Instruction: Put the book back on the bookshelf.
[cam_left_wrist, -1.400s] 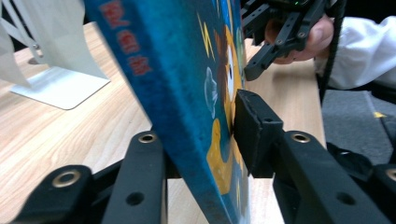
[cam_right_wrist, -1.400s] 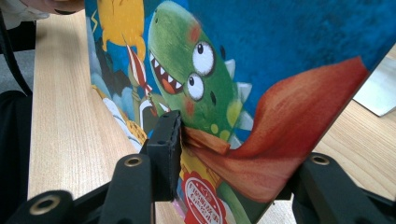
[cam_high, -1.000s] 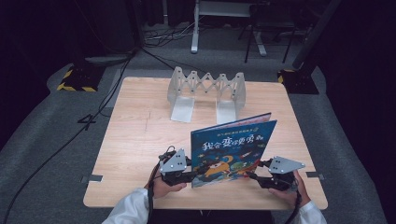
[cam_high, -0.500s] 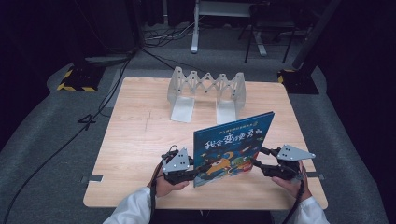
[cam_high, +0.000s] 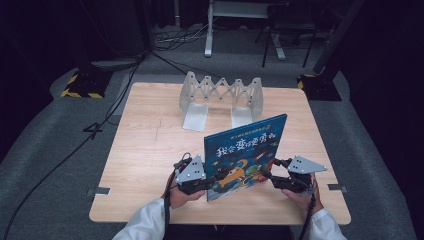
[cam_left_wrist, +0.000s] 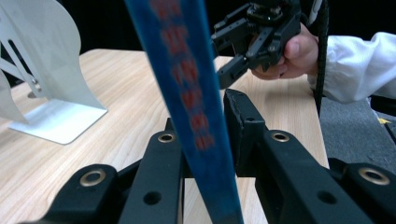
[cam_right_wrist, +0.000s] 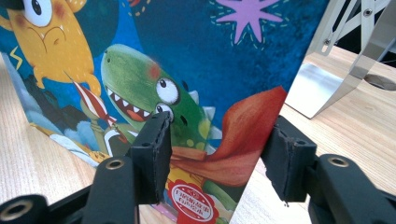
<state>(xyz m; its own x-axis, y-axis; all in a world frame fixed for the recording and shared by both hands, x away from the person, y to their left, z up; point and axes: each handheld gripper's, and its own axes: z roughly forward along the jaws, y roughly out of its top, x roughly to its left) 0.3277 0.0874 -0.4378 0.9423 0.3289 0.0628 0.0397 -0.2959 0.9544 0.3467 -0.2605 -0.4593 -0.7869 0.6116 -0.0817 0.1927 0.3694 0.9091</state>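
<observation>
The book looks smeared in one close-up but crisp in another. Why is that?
In the left gripper view the book is seen edge-on and very near the lens, so its red lettering blurs. In the right gripper view its cover faces the camera, sharp and evenly lit. In the high view the surroundings are dark.

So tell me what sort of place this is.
Probably a lab or studio set up for recording: a lone wooden table on grey carpet, dark surroundings, cables across the floor, and equipment stands with hazard-striped bases behind.
</observation>
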